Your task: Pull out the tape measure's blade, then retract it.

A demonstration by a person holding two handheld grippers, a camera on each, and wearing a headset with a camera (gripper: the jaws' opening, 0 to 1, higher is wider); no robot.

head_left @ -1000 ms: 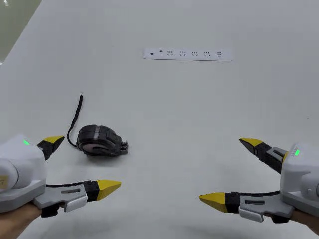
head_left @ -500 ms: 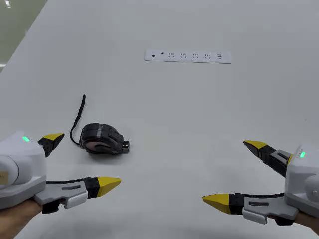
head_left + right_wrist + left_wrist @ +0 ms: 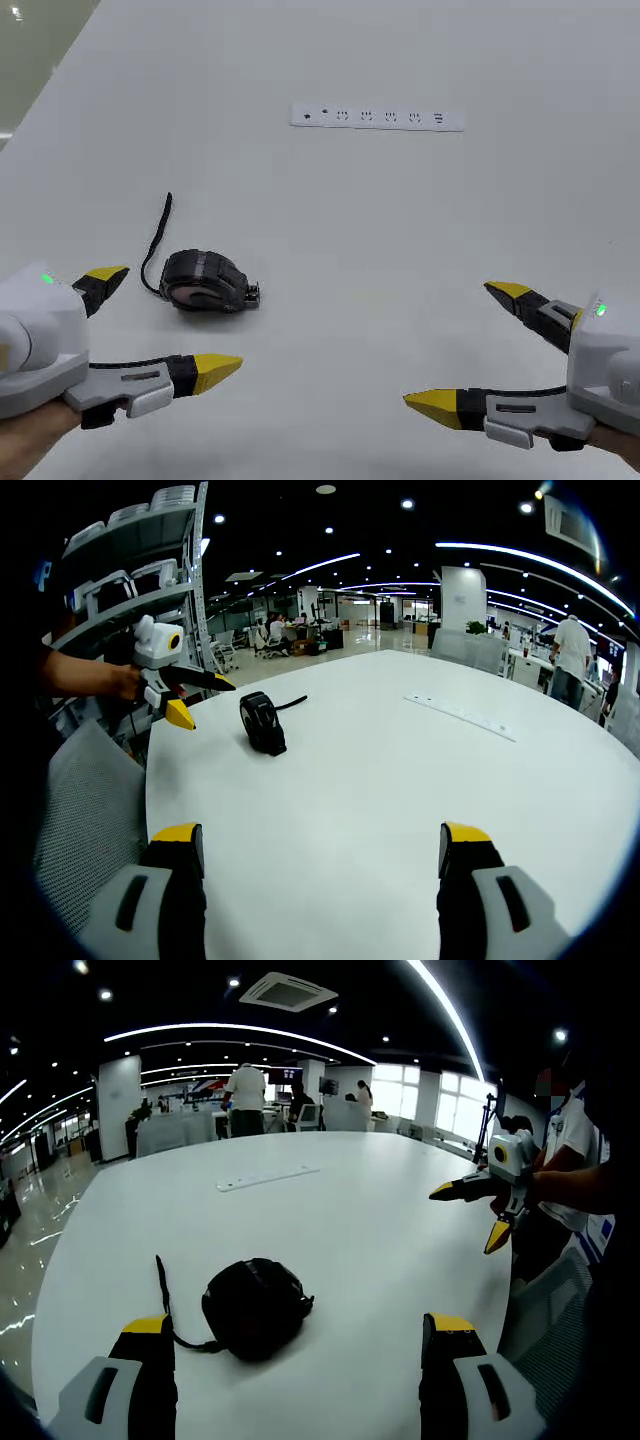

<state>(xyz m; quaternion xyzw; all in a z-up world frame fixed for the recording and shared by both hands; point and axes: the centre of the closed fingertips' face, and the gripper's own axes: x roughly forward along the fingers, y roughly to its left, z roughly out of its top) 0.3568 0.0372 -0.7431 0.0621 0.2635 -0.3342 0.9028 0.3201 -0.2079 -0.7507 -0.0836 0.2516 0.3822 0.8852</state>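
Two gaping tools: left tool (image 3: 182, 316), right tool (image 3: 446, 343); tape measure (image 3: 203, 281) untouched

The tape measure (image 3: 203, 282) lies on the table (image 3: 400, 230), in the lower left of the head view. Its strap (image 3: 155, 235) runs up and away from its left side. The power strip (image 3: 378, 117) also lies on the table, far behind the tape measure, near the top middle of the frame. The left gripper (image 3: 182, 316) is in the bottom left corner, just in front of the tape measure and not touching it. The right gripper (image 3: 446, 344) is in the bottom right corner, well apart from the tape measure. The floor (image 3: 30, 50) shows past the table edge in the upper left corner.
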